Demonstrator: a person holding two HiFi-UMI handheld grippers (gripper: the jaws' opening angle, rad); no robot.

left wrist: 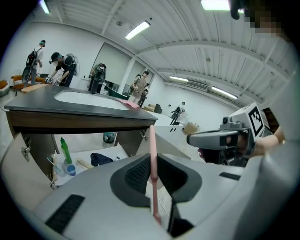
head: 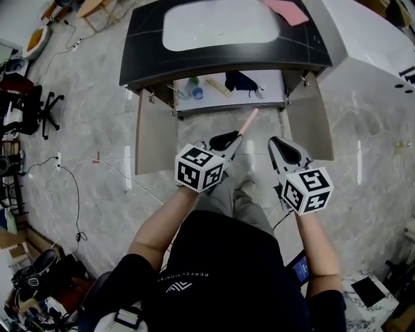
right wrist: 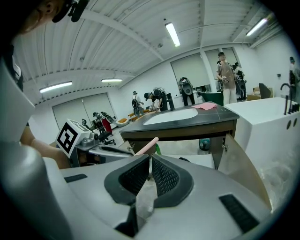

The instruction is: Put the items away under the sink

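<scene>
My left gripper (head: 233, 139) is shut on a thin pink stick (head: 249, 121), which points up and forward toward the open cabinet under the sink (head: 224, 29). In the left gripper view the pink stick (left wrist: 152, 159) stands upright between the jaws of the left gripper (left wrist: 153, 174). My right gripper (head: 275, 141) is beside it, shut, with nothing between its jaws (right wrist: 150, 165). On the cabinet shelf (head: 272, 97) lie a green bottle (left wrist: 65, 151), a blue cup (left wrist: 70, 169), a tan stick-like item (head: 218, 87) and a dark cloth (head: 240, 82).
Both cabinet doors stand open, the left door (head: 155, 139) and the right door (head: 312, 123). A white tub (head: 369, 52) sits to the right. A pink cloth (head: 285, 10) lies on the counter. Cables (head: 71, 188) run over the floor at left. People stand in the background.
</scene>
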